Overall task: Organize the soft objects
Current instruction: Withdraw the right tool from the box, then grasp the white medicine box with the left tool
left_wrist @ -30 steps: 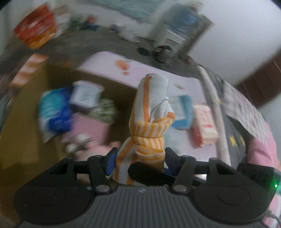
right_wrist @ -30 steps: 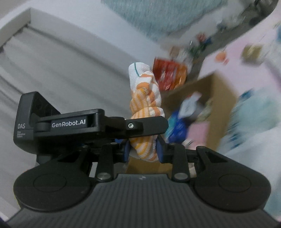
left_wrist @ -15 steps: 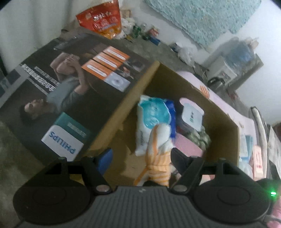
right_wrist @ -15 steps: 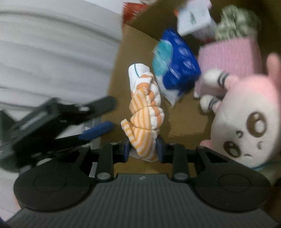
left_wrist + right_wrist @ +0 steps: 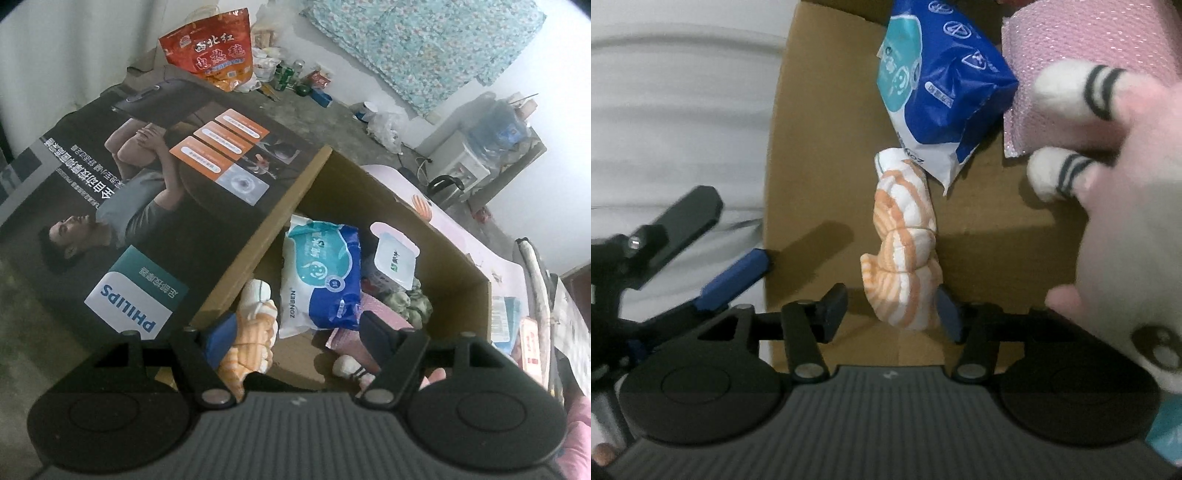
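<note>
A knotted orange-and-white striped towel (image 5: 255, 332) (image 5: 905, 251) lies on the floor of an open cardboard box (image 5: 424, 221) (image 5: 812, 147), its far end against a blue wipes pack (image 5: 321, 273) (image 5: 938, 85). My right gripper (image 5: 891, 308) is opening, with the towel's near end between its jaws. The left jaw stands clear of the cloth and the right pad sits just beside it. My left gripper (image 5: 297, 330) (image 5: 709, 247) hangs open over the box's left edge, and the towel rests by its blue left pad.
A pink plush toy (image 5: 1126, 221) fills the box's right side, in front of a pink bubble pouch (image 5: 1089, 55). A white pack (image 5: 395, 254) and a bunched cloth (image 5: 410, 302) lie deeper in. A printed flap (image 5: 147, 221) spreads left. A pink table (image 5: 461, 229) lies beyond.
Both grippers came down into the box with the towel. The left one let go first, then the right jaws spread, and the towel now rests on the box floor.
</note>
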The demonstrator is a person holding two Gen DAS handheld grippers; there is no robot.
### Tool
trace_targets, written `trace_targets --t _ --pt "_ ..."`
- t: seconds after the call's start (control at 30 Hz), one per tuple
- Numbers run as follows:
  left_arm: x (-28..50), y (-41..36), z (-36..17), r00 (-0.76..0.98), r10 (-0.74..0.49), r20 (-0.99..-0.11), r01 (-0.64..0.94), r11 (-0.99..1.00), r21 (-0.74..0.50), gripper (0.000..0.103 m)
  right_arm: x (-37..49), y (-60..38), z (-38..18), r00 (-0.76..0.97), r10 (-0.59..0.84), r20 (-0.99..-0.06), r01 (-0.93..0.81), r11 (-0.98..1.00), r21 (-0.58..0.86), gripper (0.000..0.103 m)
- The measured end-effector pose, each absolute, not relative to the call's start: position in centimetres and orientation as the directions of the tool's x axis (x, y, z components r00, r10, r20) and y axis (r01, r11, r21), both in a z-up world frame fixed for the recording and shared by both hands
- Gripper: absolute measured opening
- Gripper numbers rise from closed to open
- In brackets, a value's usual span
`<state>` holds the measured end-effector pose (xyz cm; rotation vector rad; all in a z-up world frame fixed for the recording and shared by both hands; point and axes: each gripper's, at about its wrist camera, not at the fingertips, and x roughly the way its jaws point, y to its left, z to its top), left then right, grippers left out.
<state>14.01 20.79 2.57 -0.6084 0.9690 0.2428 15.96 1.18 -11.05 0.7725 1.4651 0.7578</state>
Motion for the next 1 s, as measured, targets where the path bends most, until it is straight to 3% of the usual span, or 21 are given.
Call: trace_targets --t 0.33,0.6,0.8,1.0 --pt "13.3 18.2 4.7 0.584 -0.086 -0.807 -0.409 0.828 -0.384 0.083 14.5 -6.0 -4.2 0.071 0.913 -0.402 -0.013 0.404 0.915 0.066" --pt "14.3 10.7 7.2 0.598 -0.173 -0.783 -0.214 0.907 -0.364 0.093 11.7 -18.2 0.7 0.238 0.929 -0.284 -0.147 0.323 0.935 0.074" --pt "17.1 3.9 8.1 0.596 -0.183 -0.782 -0.068 0.959 -0.276 0.094 10.2 -28.4 1.7 0.417 0.864 -0.282 -0.199 0.39 0.899 0.075" --pt "22.2 -2.1 7.9 0.562 -0.2 -0.803 0.01 0.972 -0.235 0.094 10.7 -36.3 1.6 0.59 0.732 -0.342 -0.207 0.546 0.812 0.076"
